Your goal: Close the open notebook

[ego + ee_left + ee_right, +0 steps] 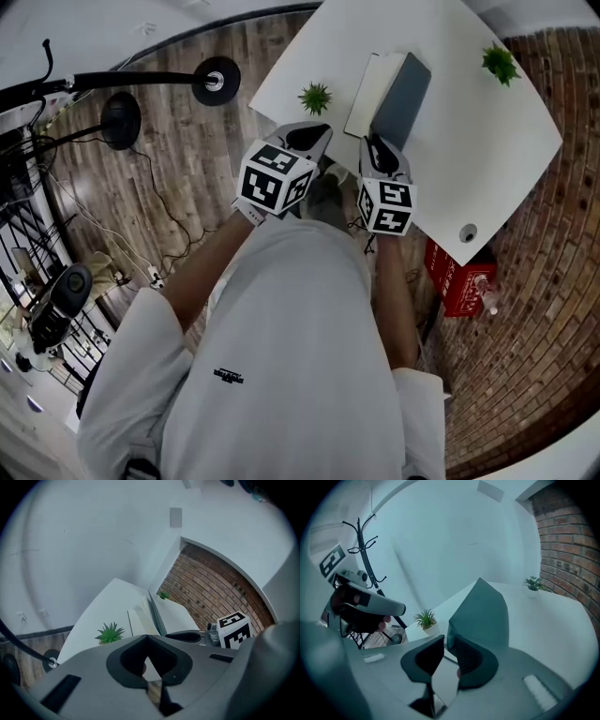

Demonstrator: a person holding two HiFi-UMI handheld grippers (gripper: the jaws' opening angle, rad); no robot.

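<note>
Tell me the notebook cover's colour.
The cover is dark slate grey, clearest in the head view.

Soft, even light fills the head view: the white table (469, 112) is the brightest surface and shows no glare. The notebook (401, 89) on it throws only a faint shadow, and the wooden floor (178, 131) left of the table is much dimmer. Both gripper views are ringed in black and bow the wall lines behind the table, the right one with a cold blue-green cast, and nearer than the table the left gripper (147, 637) and right gripper (440, 641) look shaded and soft.
</note>
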